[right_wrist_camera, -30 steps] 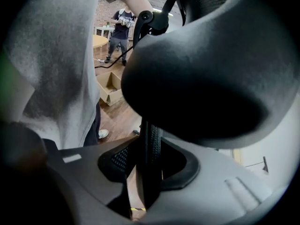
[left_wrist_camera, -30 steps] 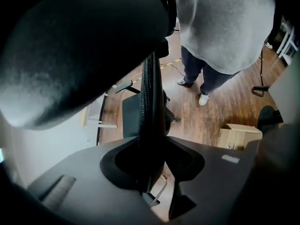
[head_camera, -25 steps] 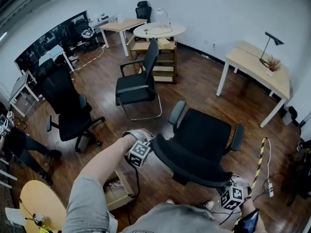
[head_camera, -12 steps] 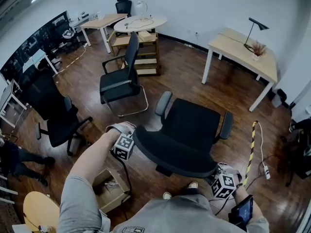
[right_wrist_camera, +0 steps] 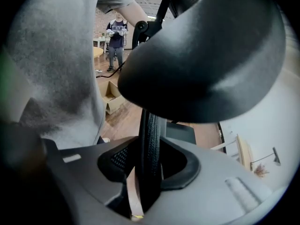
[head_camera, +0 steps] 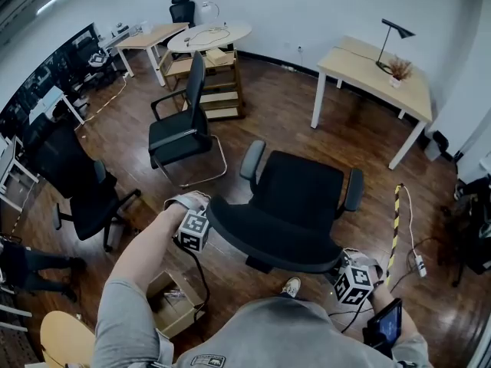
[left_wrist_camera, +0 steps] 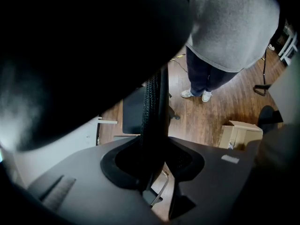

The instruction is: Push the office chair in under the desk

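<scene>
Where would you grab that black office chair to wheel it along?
Grip the office chair by its backrest's thin top rim, from behind, one tool near each end, as the left tool and right tool do now. The rim slips between jaws, and pushing there drives the chair ahead.

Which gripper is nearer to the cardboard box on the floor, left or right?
Left. The left gripper grips the office chair by its backrest end beside the cardboard box; the right gripper grips the opposite end, farther from the box.
</scene>
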Tool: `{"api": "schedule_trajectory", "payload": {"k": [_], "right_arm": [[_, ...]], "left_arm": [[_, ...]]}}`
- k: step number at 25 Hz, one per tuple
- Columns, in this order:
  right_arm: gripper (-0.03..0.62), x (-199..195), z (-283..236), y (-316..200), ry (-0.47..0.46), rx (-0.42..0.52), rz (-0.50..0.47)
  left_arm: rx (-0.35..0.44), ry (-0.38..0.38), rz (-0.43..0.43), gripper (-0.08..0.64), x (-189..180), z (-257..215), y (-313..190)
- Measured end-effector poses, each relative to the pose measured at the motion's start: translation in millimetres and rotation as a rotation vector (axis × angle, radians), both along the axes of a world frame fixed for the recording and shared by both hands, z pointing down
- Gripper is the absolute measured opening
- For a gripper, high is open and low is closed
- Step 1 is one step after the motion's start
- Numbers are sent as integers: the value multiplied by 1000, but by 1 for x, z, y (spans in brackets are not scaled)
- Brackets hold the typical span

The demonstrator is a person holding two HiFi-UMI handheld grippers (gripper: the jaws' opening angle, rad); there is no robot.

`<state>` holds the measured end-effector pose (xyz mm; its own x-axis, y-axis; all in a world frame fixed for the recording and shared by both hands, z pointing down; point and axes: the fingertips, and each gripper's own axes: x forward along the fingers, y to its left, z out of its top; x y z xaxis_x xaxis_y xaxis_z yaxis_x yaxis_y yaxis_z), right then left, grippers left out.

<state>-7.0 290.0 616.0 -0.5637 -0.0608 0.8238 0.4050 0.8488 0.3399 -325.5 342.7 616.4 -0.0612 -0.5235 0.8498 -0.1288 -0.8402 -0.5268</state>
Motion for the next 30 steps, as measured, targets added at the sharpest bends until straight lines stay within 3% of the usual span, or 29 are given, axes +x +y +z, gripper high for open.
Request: {"api": "schedule_trajectory", "payload": {"k": [11,20,30], "right_arm": [[132,6,-1,-69,-5,20,36],[140,12,-1,-97,-22,-23,16],[143,32,-2,-145,-31,-67,22]], "left_arm": [[-31,26,-13,126,8,10,-60],[-34,44,14,126,13,10,-98],[7,95,48,124,33,7,-149]]}}
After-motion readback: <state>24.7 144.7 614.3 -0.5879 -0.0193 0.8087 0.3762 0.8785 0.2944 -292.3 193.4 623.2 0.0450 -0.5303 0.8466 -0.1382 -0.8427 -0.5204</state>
